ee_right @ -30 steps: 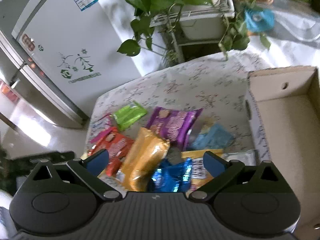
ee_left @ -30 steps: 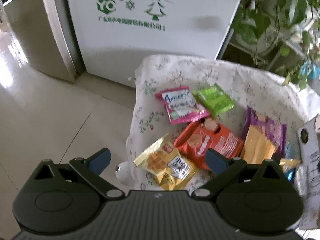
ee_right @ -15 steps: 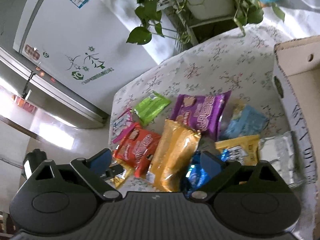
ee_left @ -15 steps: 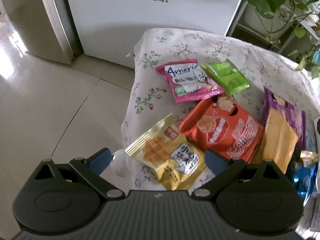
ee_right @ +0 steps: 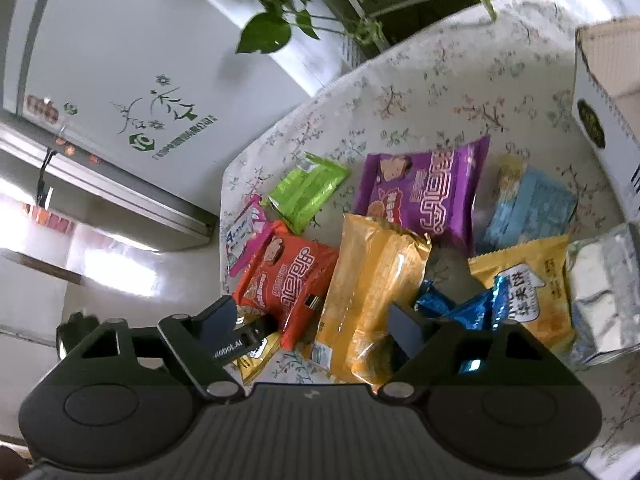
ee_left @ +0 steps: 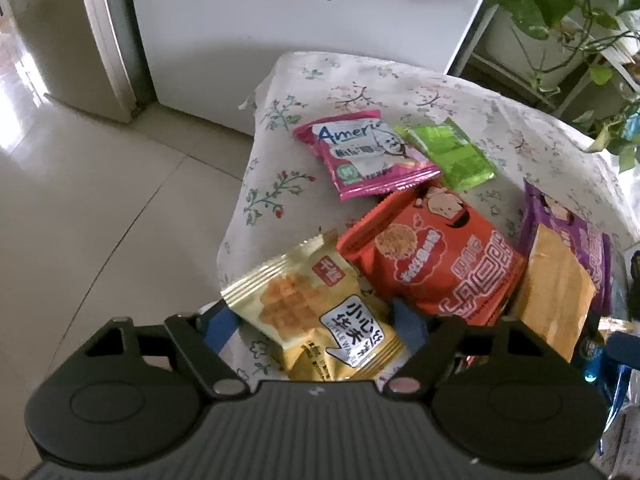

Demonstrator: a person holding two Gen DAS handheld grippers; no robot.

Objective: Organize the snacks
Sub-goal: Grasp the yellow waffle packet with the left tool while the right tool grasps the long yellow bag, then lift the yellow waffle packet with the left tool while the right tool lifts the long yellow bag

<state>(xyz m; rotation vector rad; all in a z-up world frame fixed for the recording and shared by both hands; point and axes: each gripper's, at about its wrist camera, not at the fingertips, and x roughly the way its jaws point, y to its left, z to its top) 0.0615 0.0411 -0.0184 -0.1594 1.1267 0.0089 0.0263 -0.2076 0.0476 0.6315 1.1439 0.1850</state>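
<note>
Several snack packets lie on a table with a floral cloth [ee_left: 360, 80]. My left gripper [ee_left: 316, 324] is open, its jaws either side of a yellow waffle packet [ee_left: 320, 312] at the table's near left corner, not closed on it. Beyond lie a red packet [ee_left: 436, 264], a pink packet [ee_left: 364, 152] and a green packet [ee_left: 448, 152]. My right gripper [ee_right: 312, 320] is open, its jaws straddling a long orange-yellow packet [ee_right: 372, 292]. Around it lie the red packet [ee_right: 288, 276], a purple packet [ee_right: 424, 192], blue wrappers [ee_right: 468, 308], a light blue packet [ee_right: 528, 208] and a second yellow packet [ee_right: 532, 280].
A cardboard box [ee_right: 608, 92] stands at the table's right edge. A silver foil pack [ee_right: 604, 288] lies in front of it. A white fridge [ee_left: 300, 20] stands behind the table, potted plants [ee_left: 560, 4] at the back right. The tiled floor [ee_left: 80, 200] is to the left.
Both grippers have moved down and closer to the packets. The left now straddles the yellow waffle packet, the right the orange-yellow packet. Both jaws have narrowed a little.
</note>
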